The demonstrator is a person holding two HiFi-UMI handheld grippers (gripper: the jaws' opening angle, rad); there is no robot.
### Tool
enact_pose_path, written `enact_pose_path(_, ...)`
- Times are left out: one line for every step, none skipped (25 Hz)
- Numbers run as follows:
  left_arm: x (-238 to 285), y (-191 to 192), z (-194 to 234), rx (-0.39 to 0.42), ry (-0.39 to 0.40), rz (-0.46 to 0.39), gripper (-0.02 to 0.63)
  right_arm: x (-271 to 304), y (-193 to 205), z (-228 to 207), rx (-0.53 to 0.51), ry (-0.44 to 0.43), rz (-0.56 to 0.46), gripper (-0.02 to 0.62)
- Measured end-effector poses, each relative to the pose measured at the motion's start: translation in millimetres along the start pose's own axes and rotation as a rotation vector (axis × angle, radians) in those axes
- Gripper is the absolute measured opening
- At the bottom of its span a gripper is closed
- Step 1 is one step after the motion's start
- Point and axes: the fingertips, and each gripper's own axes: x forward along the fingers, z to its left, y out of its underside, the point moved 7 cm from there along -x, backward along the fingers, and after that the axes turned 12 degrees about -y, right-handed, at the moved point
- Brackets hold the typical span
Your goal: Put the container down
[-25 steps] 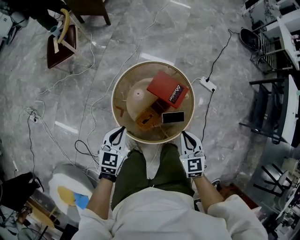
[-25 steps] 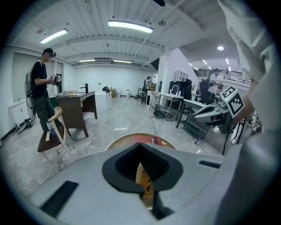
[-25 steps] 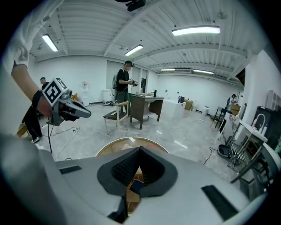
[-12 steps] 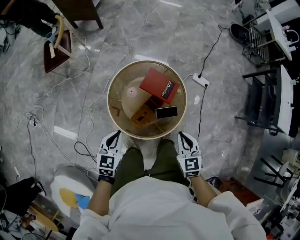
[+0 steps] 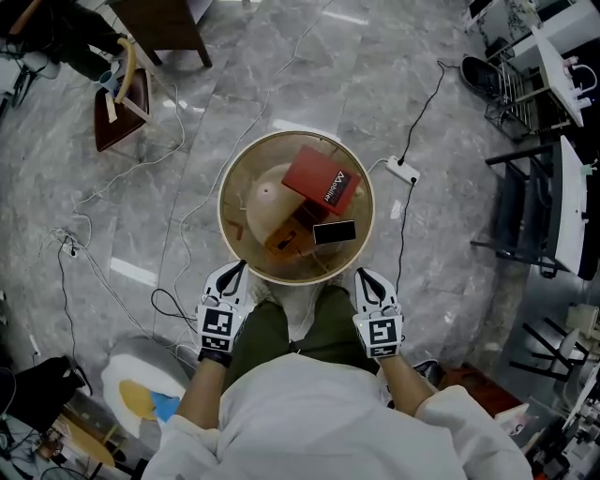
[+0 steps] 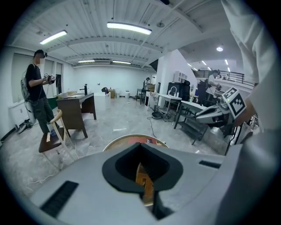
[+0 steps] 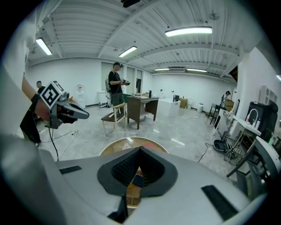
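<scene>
A round tan container (image 5: pixel 222 193) hangs above the grey marble floor, just in front of my knees. Inside lie a red box (image 5: pixel 321 180), a black flat device (image 5: pixel 334 232), an orange box (image 5: pixel 286 240) and a beige dome (image 5: pixel 262 199). My left gripper (image 5: pixel 232 272) is shut on the near left rim, and my right gripper (image 5: pixel 366 277) is shut on the near right rim. The container's rim (image 6: pixel 131 139) shows past the closed jaws in the left gripper view, and the rim (image 7: pixel 115 148) shows likewise in the right gripper view.
A white power strip (image 5: pixel 401 172) and loose cables lie on the floor around the container. A wooden chair (image 5: pixel 120 92) and a dark desk (image 5: pixel 169 23) stand at the far left. Metal racks (image 5: pixel 548 202) line the right side. A person (image 6: pixel 37 99) stands by the desk.
The container looks slightly smaller and has drifted a little in the head view. Both grippers keep their hold on its near rim.
</scene>
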Motion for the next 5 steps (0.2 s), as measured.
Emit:
enact_pose_path(2,-2,1,0.003,-0.001,-0.004,0.008,2,-2,-1,-0.003,-0.001,-0.002,0.021)
enact_pose_path(3,-5,2,0.006,-0.002,-0.010,0.008,3,-3,-1,-0.006,-0.003,-0.005,0.021)
enact_pose_path(5,-7,3,0.009,-0.003,-0.015,0.008,4,-5,-2,-0.008,-0.004,-0.008,0.021)
enact_pose_path(5,-10,4,0.011,-0.003,-0.020,0.008,5,-7,-2,-0.009,-0.006,-0.010,0.021)
enact_pose_path(6,-13,4,0.013,-0.003,-0.025,0.008,5,-8,-2,-0.009,-0.008,-0.013,0.021)
